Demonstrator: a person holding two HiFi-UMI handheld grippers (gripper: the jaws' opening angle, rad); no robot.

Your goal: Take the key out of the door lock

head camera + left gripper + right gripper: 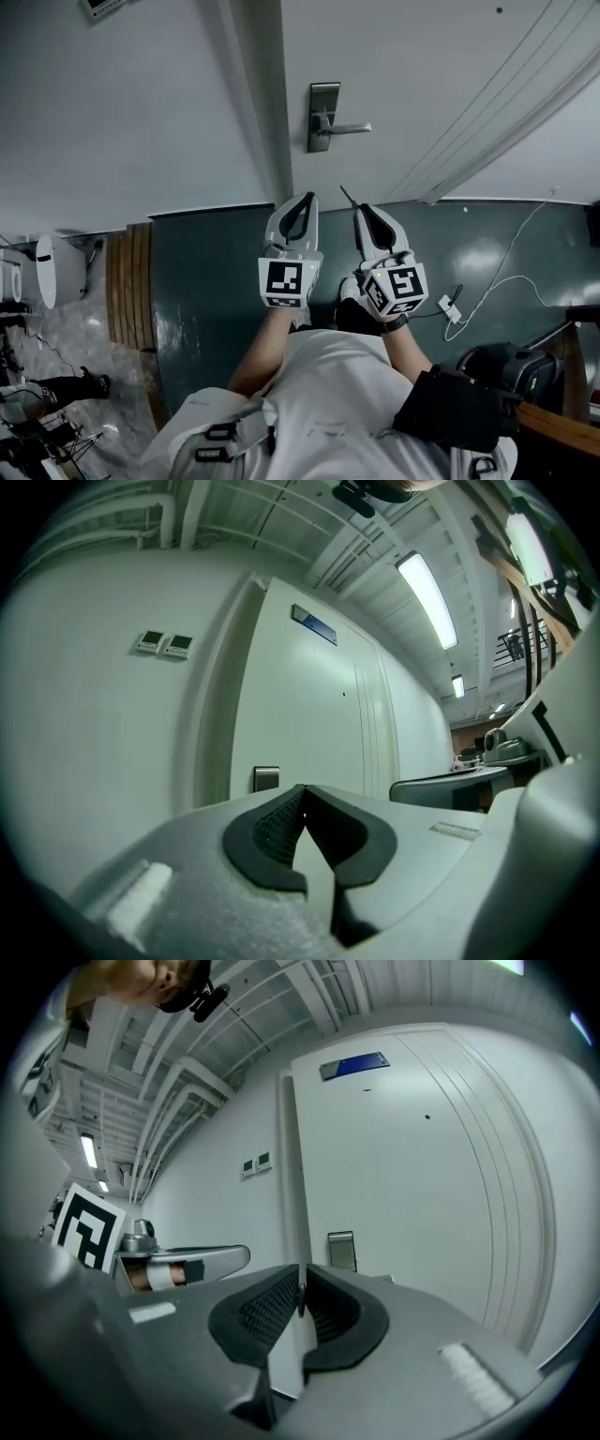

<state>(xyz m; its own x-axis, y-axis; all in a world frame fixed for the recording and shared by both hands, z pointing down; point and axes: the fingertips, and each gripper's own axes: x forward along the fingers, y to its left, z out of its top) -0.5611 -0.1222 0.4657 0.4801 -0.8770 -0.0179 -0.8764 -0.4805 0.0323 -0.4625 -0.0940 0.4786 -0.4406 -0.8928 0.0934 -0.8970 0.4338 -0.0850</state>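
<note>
Nearest the lens, a white shirt (pixel 319 403) is seen behind the two grippers. At left, the left gripper (pixel 307 199) is held with its jaws pressed together and nothing between them. Just to its right, the right gripper (pixel 362 210) is clamped on the key (pixel 346 194), whose thin shaft is seen projecting past the fingertips. The key is held clear of the door (pixel 422 75), well apart from the lock plate (pixel 323 117) and its lever handle (pixel 351 127), both seen ahead of the grippers. Right of the right gripper, a white cable (pixel 506 281) is seen lying on the dark floor (pixel 216 281).
</note>
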